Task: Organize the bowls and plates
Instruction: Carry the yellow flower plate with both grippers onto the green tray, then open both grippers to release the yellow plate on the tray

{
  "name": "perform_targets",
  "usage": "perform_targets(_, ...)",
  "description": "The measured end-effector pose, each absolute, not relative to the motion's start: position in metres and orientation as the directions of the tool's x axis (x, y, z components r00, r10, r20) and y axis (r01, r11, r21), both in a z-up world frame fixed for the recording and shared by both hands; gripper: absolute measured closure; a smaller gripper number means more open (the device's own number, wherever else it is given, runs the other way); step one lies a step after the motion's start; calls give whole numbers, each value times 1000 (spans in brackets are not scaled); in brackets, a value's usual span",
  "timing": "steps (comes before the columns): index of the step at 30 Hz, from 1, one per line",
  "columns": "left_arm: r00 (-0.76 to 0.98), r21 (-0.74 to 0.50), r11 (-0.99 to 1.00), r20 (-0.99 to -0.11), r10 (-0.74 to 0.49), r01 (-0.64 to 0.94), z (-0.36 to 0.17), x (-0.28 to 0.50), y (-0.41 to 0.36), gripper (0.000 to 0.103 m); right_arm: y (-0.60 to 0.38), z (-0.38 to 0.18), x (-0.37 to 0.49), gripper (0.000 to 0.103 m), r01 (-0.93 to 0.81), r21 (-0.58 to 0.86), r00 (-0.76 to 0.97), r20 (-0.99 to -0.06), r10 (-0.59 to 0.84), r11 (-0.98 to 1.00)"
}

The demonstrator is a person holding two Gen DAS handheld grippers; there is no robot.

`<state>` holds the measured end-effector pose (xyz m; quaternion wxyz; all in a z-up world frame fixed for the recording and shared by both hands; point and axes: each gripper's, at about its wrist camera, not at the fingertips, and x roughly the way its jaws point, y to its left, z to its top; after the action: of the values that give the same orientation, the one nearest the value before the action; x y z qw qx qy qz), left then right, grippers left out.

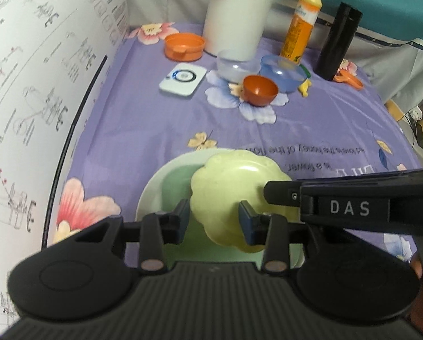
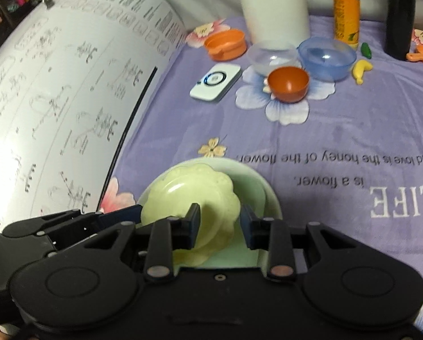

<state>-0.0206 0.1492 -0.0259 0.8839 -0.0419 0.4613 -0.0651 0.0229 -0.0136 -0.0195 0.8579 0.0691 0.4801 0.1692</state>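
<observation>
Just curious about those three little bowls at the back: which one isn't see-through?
The small solid orange plastic bowl, nearest the camera. The clear bowl and the blue-tinted bowl behind it are both translucent.

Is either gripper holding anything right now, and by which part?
Both sets of fingers straddle the scalloped pale yellow plate over the round pale green plate: left gripper and right gripper at its near rim. Whether either is clamped cannot be told.

A home, likely a bedroom: a purple flowered bedsheet (image 2: 339, 130) covers the surface, with plastic bowls (image 2: 326, 56), a juice bottle (image 1: 300, 22) and a black flask (image 1: 339, 42) along its far edge.
</observation>
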Motion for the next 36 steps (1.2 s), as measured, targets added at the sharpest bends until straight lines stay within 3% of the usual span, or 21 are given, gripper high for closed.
perform_targets(22,516,-152,984,-838,-179,94,-55,-16,153,66,-2,-47,30,70,-226,231,413,-857,307,946)
perform_targets(25,520,-153,984,-835,-180,95,-55,-16,153,61,-2,-47,31,70,-228,233,413,-856,311,945)
perform_targets(27,530,-141,986,-831,-168,91,-53,-16,152,51,-3,-46,30,69,-232,231,419,-853,311,945)
perform_targets(28,539,-126,988,-828,-155,90,-51,-17,152,49,-3,-45,30,64,-232,226,426,-850,308,946)
perform_targets(29,553,-102,991,-823,-131,85,-49,-17,152,39,-3,-43,29,56,-232,217,436,-848,301,948)
perform_targets(30,563,-90,993,-818,-118,78,-46,-18,153,21,-5,-40,29,49,-229,209,448,-844,294,951)
perform_targets(31,575,-88,994,-810,-112,70,-43,-18,155,15,-6,-37,30,27,-224,205,458,-841,289,953)
perform_targets(32,593,-81,995,-799,-98,55,-39,-20,157,7,-8,-34,30,15,-215,194,472,-837,276,957)
perform_targets(35,627,-93,995,-773,-99,42,-30,-23,164,0,-14,-24,28,0,-216,183,513,-815,271,959)
perform_targets(36,629,-101,994,-771,-99,32,-29,-23,167,0,-16,-21,28,0,-214,185,516,-812,272,959)
